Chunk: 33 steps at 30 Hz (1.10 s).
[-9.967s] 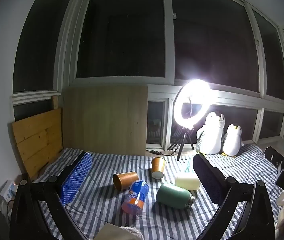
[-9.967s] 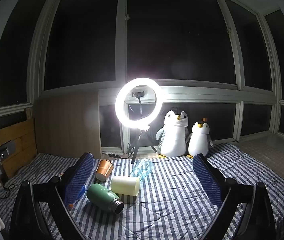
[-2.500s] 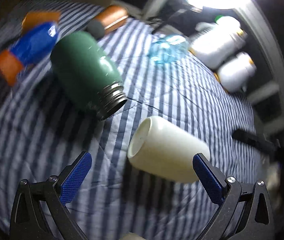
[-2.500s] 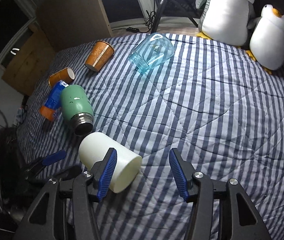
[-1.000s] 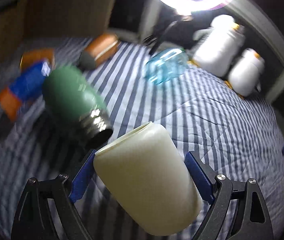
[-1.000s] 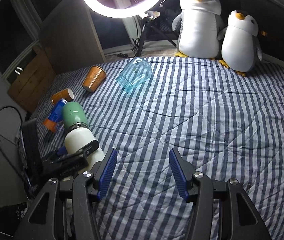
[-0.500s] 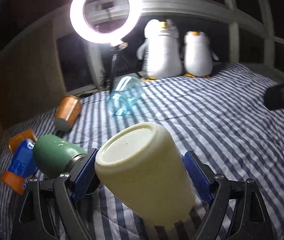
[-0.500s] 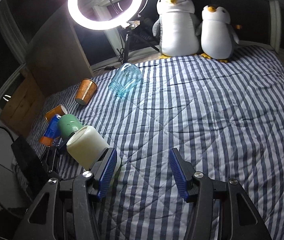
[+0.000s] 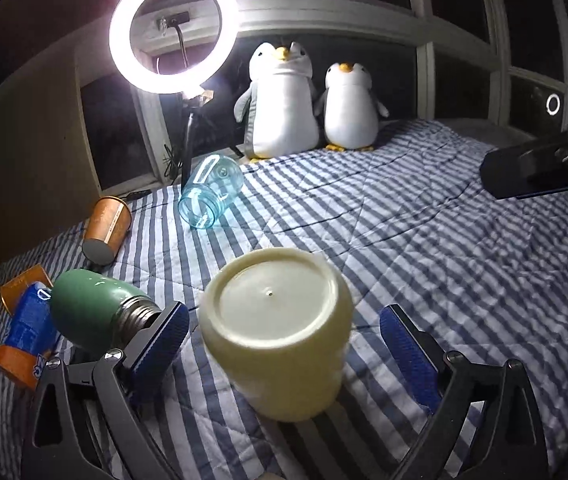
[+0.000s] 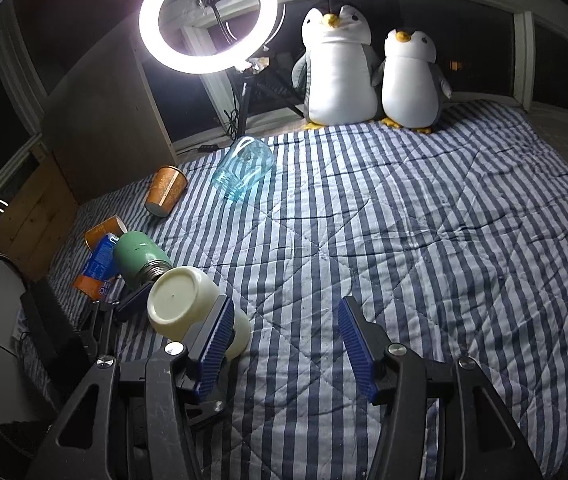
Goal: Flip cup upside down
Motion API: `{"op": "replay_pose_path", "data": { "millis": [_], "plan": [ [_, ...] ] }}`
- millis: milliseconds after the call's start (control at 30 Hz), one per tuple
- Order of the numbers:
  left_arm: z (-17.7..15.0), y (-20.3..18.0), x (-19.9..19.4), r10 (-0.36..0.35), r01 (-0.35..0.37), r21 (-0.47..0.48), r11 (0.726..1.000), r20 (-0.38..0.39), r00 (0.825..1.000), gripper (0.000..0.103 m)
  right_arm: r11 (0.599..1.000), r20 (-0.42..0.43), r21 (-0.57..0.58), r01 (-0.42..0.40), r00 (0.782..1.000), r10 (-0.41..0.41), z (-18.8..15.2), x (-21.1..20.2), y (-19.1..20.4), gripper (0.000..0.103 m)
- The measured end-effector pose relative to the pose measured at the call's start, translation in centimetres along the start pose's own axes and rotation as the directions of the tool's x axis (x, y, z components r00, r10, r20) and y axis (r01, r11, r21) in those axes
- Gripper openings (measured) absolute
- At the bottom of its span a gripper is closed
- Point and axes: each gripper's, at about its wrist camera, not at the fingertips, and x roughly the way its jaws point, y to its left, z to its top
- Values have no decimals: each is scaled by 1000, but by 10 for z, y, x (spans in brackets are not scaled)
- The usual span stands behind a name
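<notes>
Cup (image 9: 280, 332) now base-up, mouth down on the quilt (image 9: 423, 240), long axis near vertical with a slight lean. My left hand-held gripper (image 9: 284, 344) is released: both blue pads (image 9: 164, 336) stand off the cup walls, a gap on each side. Half a second back the cup was tilted in a clenched grip; now it's down and let go.

Right hand-held gripper (image 10: 284, 340) is spread, holding nothing, over bare quilt just right of the cup (image 10: 188, 304).

Crowded on the left: green bottle (image 9: 92, 312) lies just beside the cup, neck toward it, with the blue can (image 9: 28, 336) and a paper cup (image 9: 106, 226) beyond. Blue jar (image 9: 210, 192) on its side further back. Wide open quilt to the right and ahead, up to the penguins (image 9: 284, 108).
</notes>
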Motion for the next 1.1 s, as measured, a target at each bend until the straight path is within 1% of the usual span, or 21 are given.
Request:
{"op": "replay_pose_path", "data": {
  "millis": [167, 333, 433, 500, 733, 800, 867, 967, 1100],
  "plan": [
    [9, 18, -40, 0, 2, -47, 999, 37, 999, 98, 1000, 72, -21, 9, 997, -8, 0, -19, 13, 50],
    [26, 52, -92, 44, -31, -126, 992, 98, 994, 99, 998, 126, -69, -9, 992, 17, -3, -35, 41, 53],
    [34, 73, -126, 86, -63, -163, 985, 141, 986, 101, 995, 167, -103, -7, 986, 24, -6, -45, 60, 60],
    [39, 86, -148, 120, -87, -193, 977, 167, 979, 102, 992, 203, -128, -14, 978, 40, -9, -55, 75, 69],
    [43, 123, -204, 188, -132, -257, 957, 207, 960, 102, 985, 285, -175, -15, 956, 65, -18, -77, 107, 82],
    [41, 131, -219, 214, -149, -277, 949, 223, 951, 102, 984, 308, -175, -21, 948, 75, -21, -84, 113, 89],
    [40, 138, -236, 233, -162, -283, 945, 240, 942, 102, 984, 334, -179, -16, 939, 76, -25, -90, 118, 93],
    [39, 146, -254, 239, -162, -293, 942, 249, 939, 102, 983, 352, -185, -1, 933, 68, -31, -96, 124, 94],
    [34, 148, -272, 253, -178, -281, 943, 257, 933, 102, 983, 361, -184, 7, 931, 61, -39, -100, 131, 94]
  ]
}}
